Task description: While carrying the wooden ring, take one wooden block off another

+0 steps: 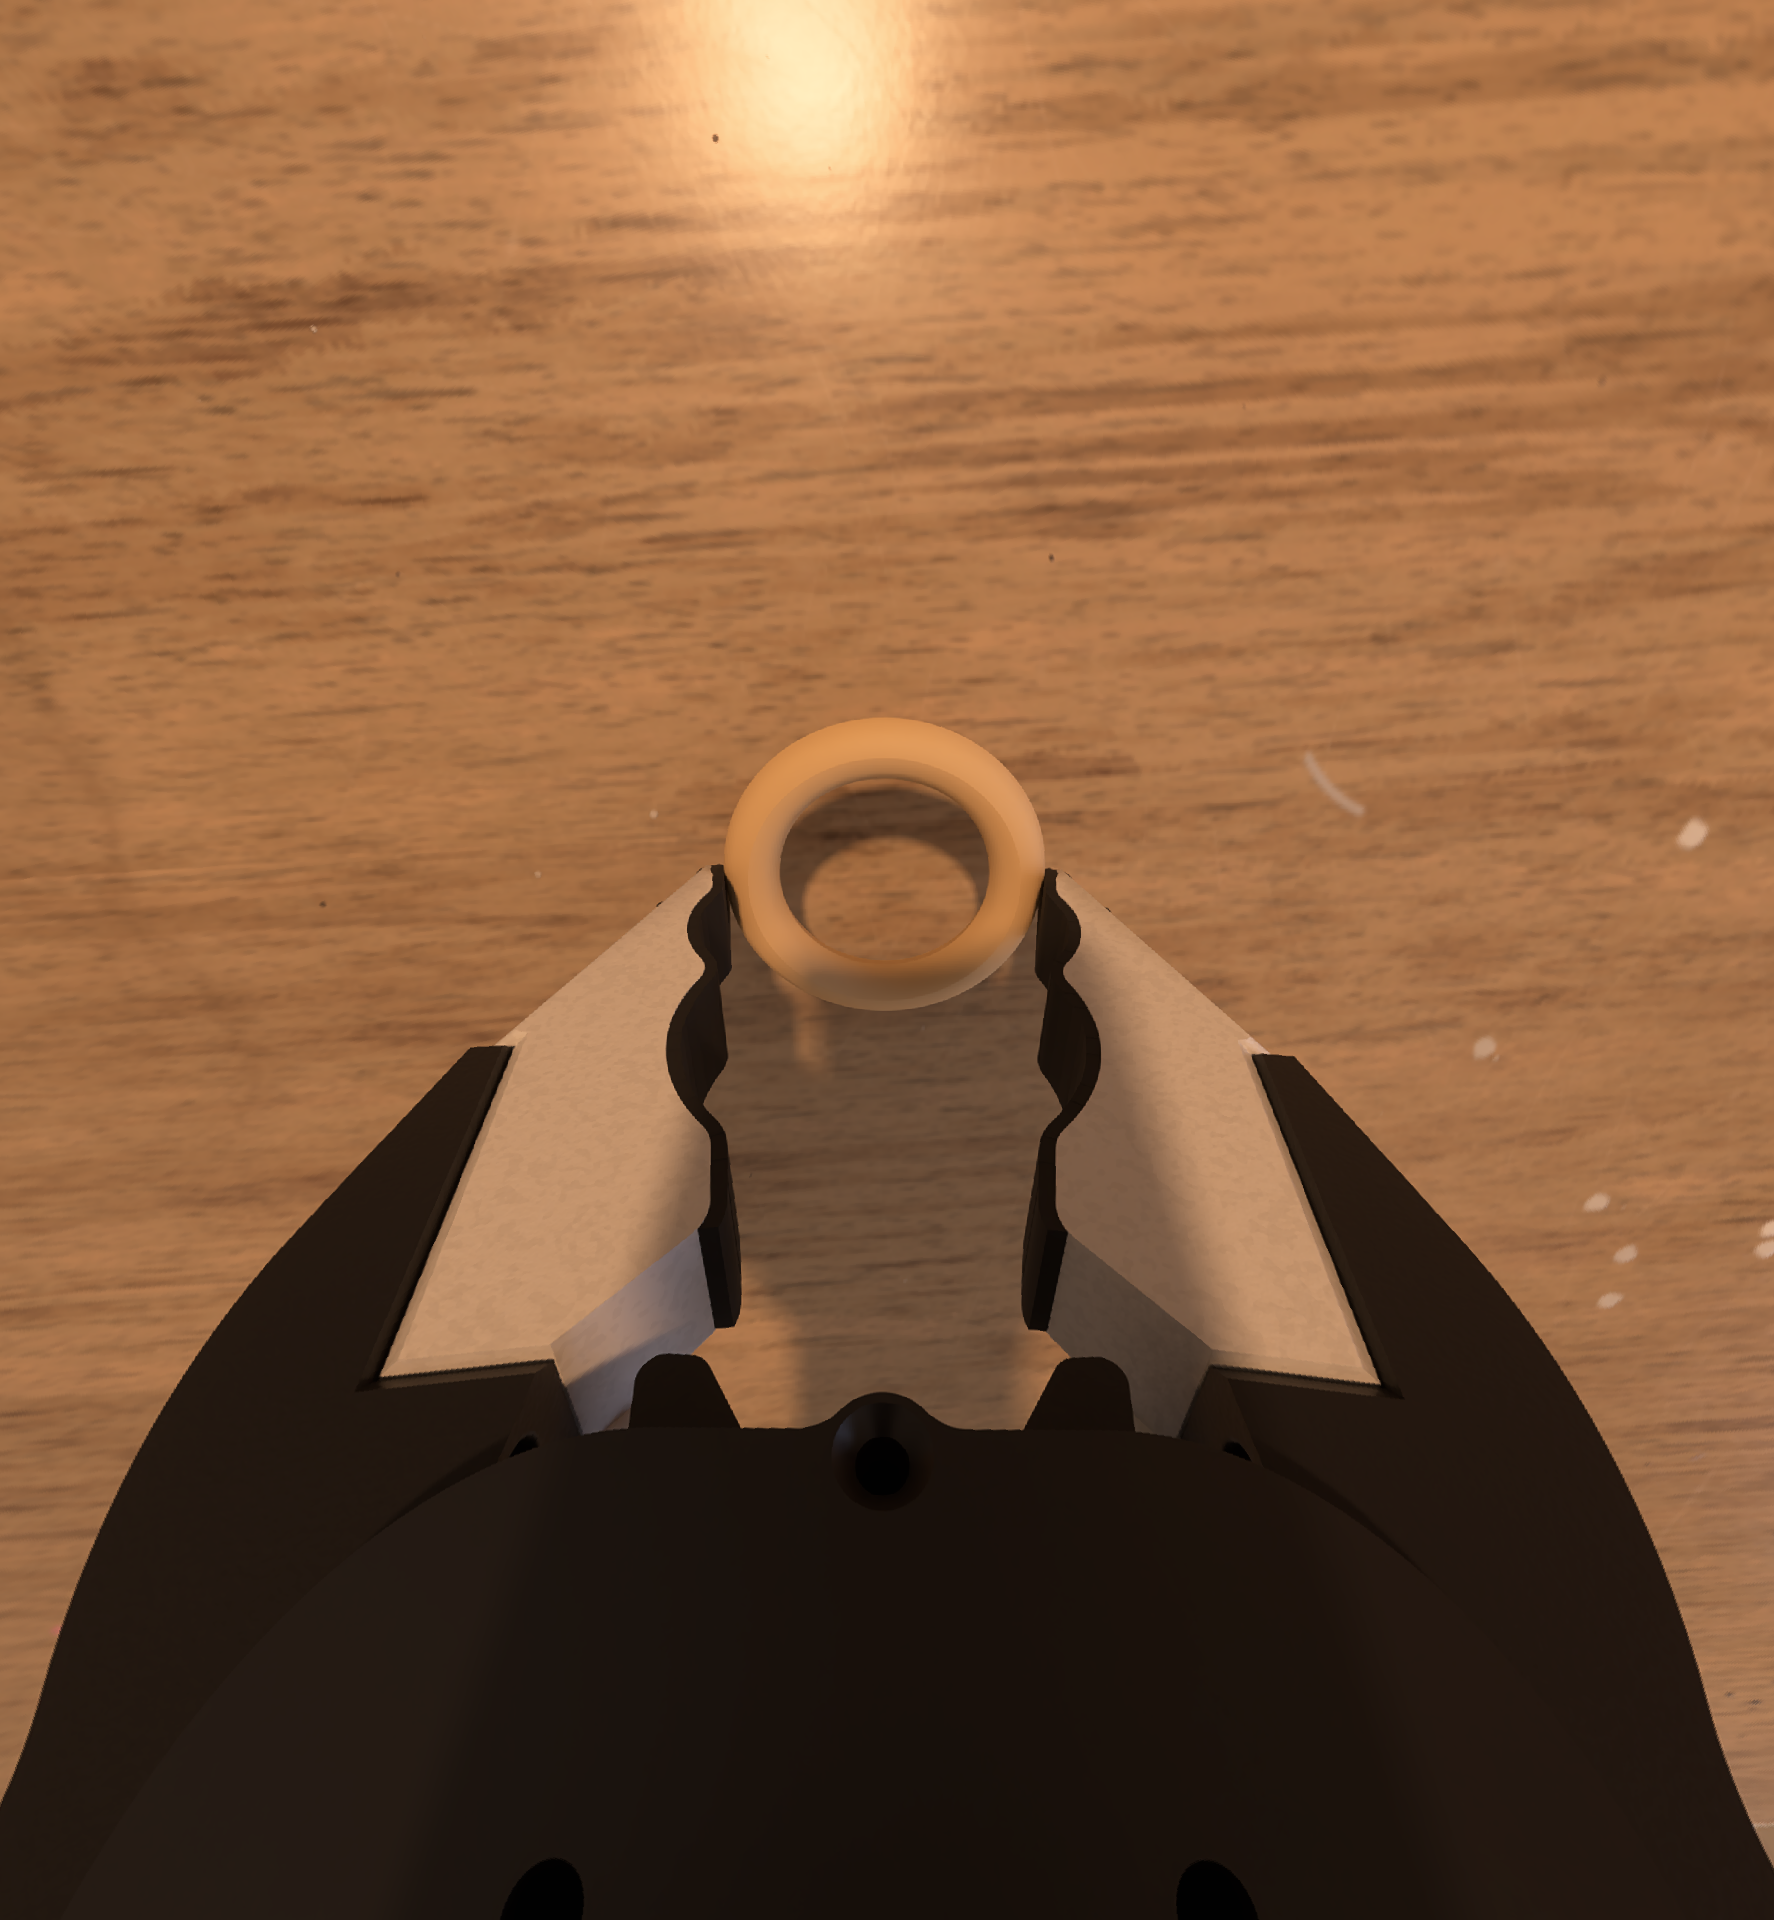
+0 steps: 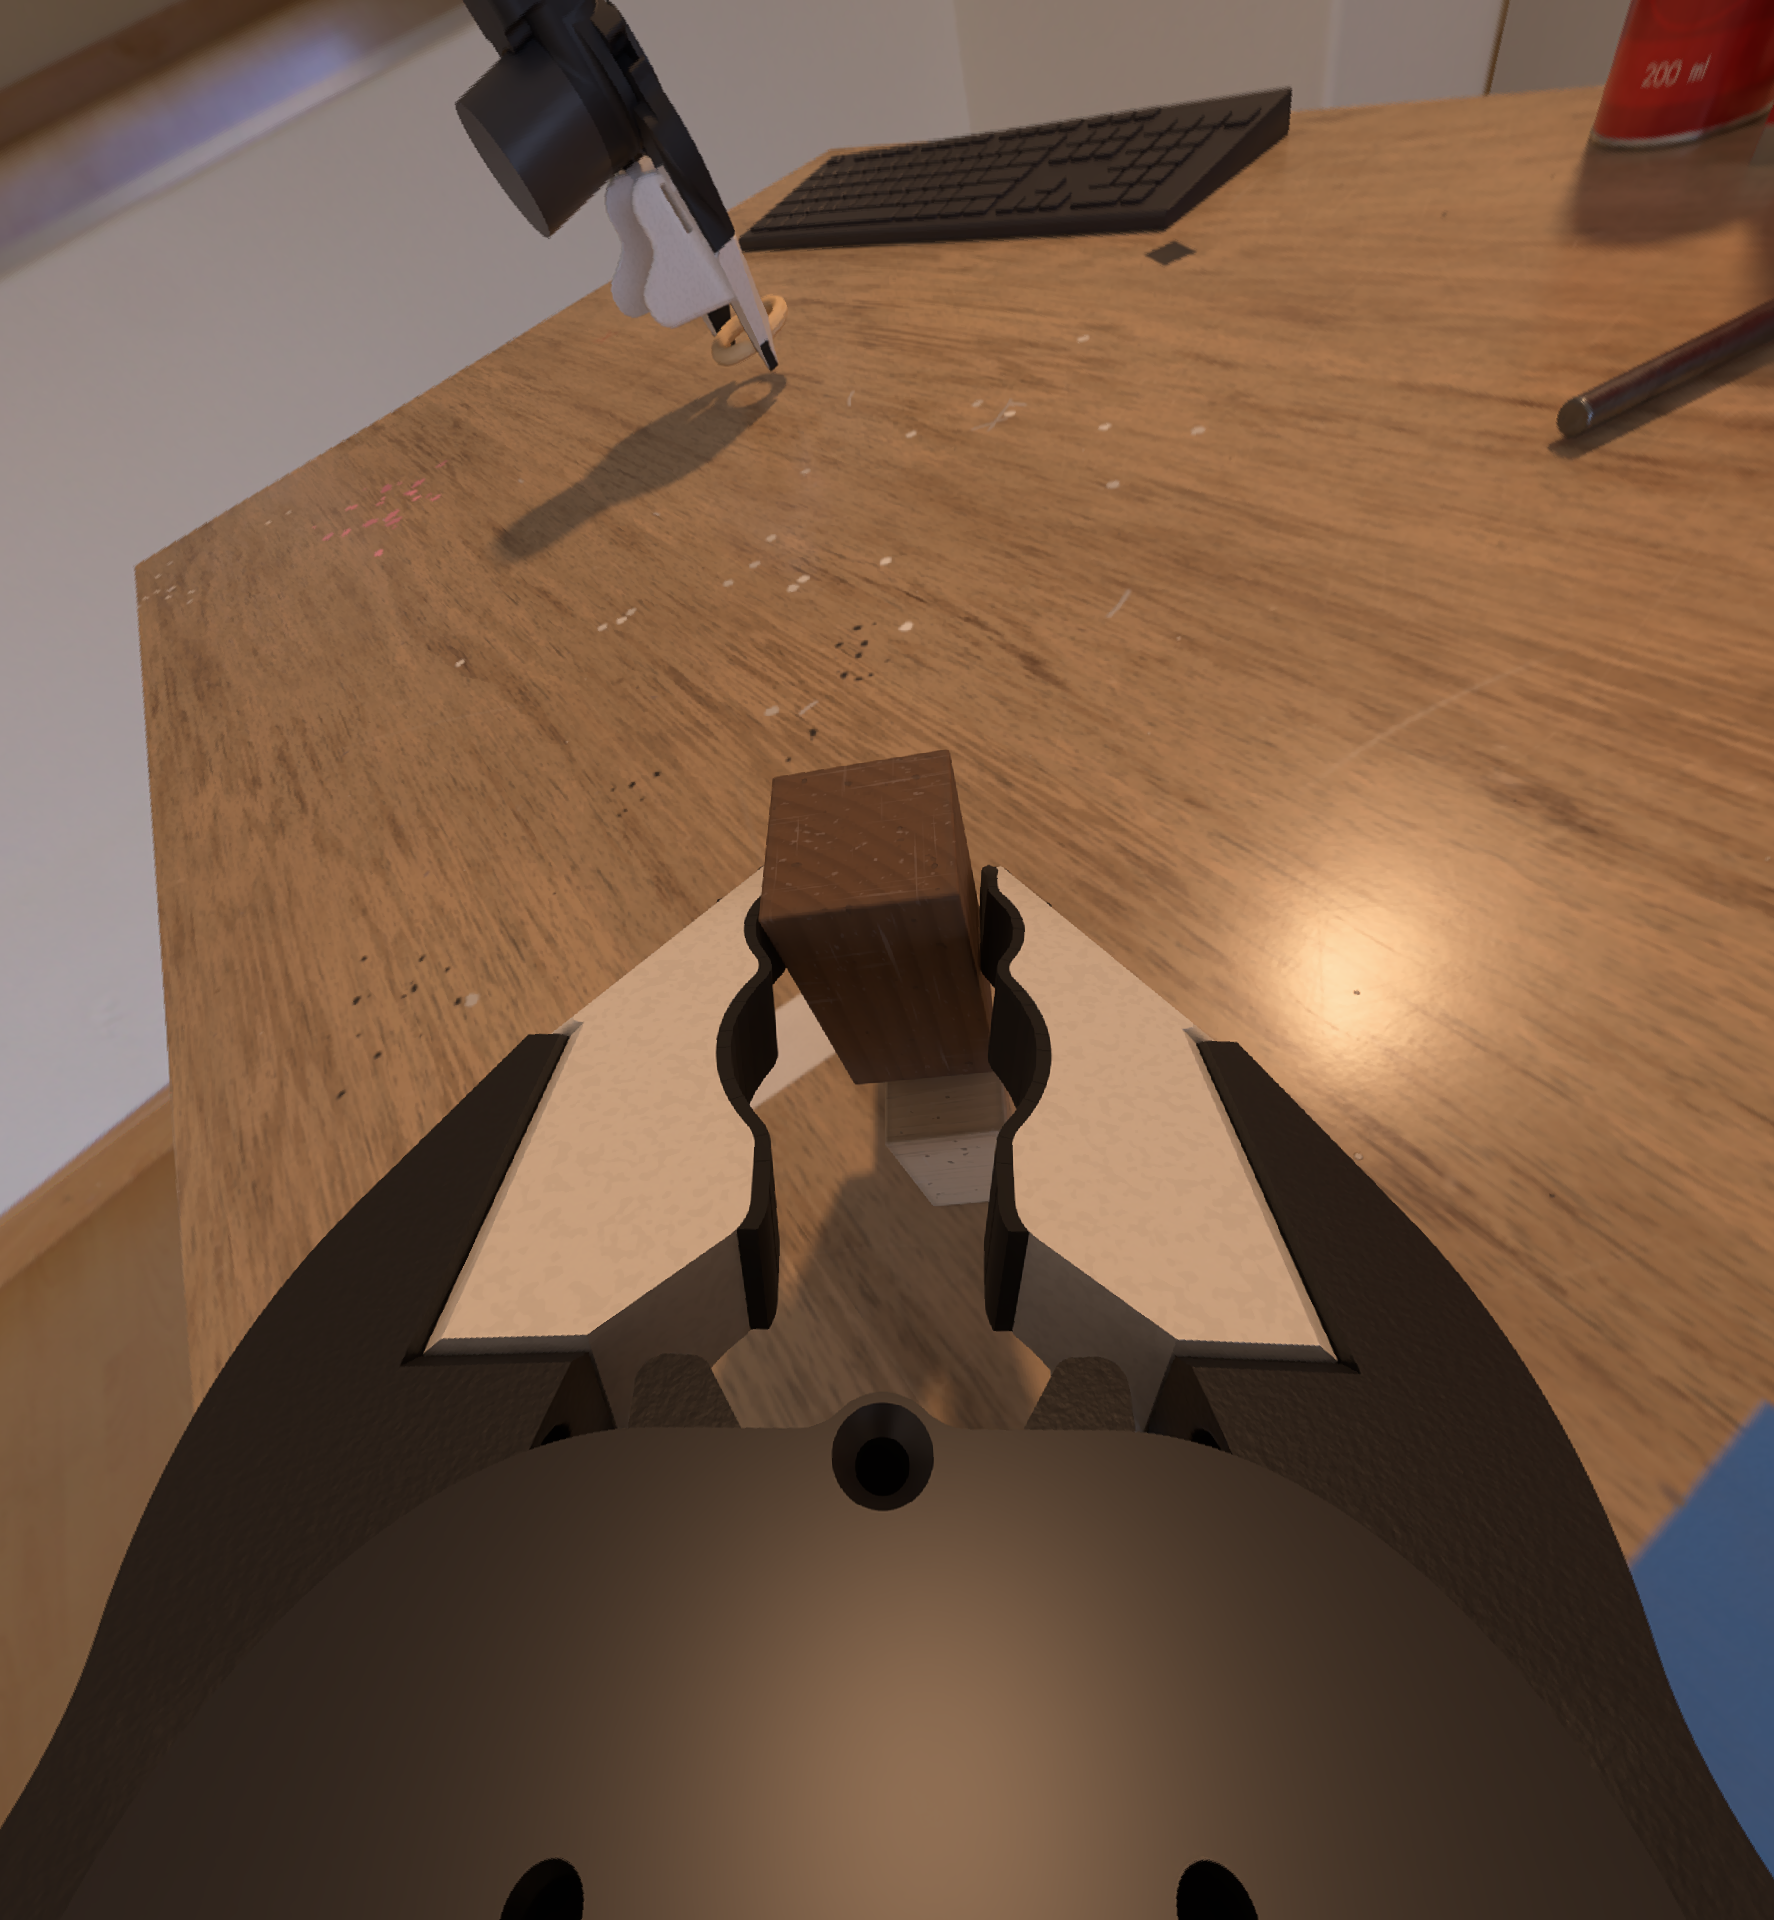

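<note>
My left gripper (image 1: 883, 883) is shut on the pale wooden ring (image 1: 883, 971), pinched by its sides between the fingertips a little above the wooden table (image 1: 343, 520). The ring's shadow lies on the table under it. In the right wrist view that gripper (image 2: 753, 338) hangs at the far left with the ring (image 2: 727, 348) in it. My right gripper (image 2: 878, 914) is shut on a dark brown wooden block (image 2: 867, 914) and holds it tilted, lifted above a pale wooden block (image 2: 950, 1153) that rests on the table and is partly hidden behind it.
A black keyboard (image 2: 1028, 171) lies at the far edge. A red can (image 2: 1693, 73) stands at the far right, with a dark rod (image 2: 1714, 348) lying in front of it. A blue sheet (image 2: 1756, 1621) sits at the near right. The table's left edge (image 2: 150, 831) drops off.
</note>
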`<state>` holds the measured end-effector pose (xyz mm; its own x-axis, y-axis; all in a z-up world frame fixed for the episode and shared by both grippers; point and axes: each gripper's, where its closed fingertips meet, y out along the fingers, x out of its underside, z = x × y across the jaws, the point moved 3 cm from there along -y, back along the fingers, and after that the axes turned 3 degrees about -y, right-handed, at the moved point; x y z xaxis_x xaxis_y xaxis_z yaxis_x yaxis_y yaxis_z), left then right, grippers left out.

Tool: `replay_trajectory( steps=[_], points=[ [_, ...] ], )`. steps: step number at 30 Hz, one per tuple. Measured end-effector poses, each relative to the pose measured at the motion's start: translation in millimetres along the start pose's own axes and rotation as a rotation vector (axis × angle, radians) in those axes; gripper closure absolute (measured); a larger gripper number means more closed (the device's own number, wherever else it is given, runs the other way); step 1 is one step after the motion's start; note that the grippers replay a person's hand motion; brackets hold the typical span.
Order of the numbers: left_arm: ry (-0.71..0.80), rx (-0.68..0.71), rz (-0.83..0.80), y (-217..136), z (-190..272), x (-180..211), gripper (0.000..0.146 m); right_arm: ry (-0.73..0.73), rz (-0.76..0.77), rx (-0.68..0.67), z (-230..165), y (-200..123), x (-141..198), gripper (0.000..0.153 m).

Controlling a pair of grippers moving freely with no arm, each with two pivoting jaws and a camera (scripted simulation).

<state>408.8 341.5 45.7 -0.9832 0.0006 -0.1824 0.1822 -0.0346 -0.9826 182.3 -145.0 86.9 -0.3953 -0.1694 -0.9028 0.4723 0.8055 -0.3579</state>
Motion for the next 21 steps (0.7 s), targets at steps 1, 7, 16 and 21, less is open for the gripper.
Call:
replay_trajectory(
  steps=[1, 7, 16, 21],
  points=[
    [0.016, -0.009, 0.003, -3.5, 0.2, 2.1, 0.087, -0.009, 0.006, 0.001, -0.9, -1.5, -1.8, 0.116],
    [0.200, 0.084, 0.361, -84.3, 30.4, 17.3, 0.087, -0.043, 0.036, 0.042, 3.2, -9.4, -8.4, 0.116],
    [0.447, 0.164, 0.977, -139.1, 97.0, 109.9, 0.087, -0.007, 0.045, 0.066, 16.5, -7.9, -7.2, 0.116],
    [0.408, 0.214, 1.002, -125.7, 107.3, 134.1, 0.087, 0.038, 0.032, 0.049, 19.7, -1.1, -1.9, 0.116]
  ],
)
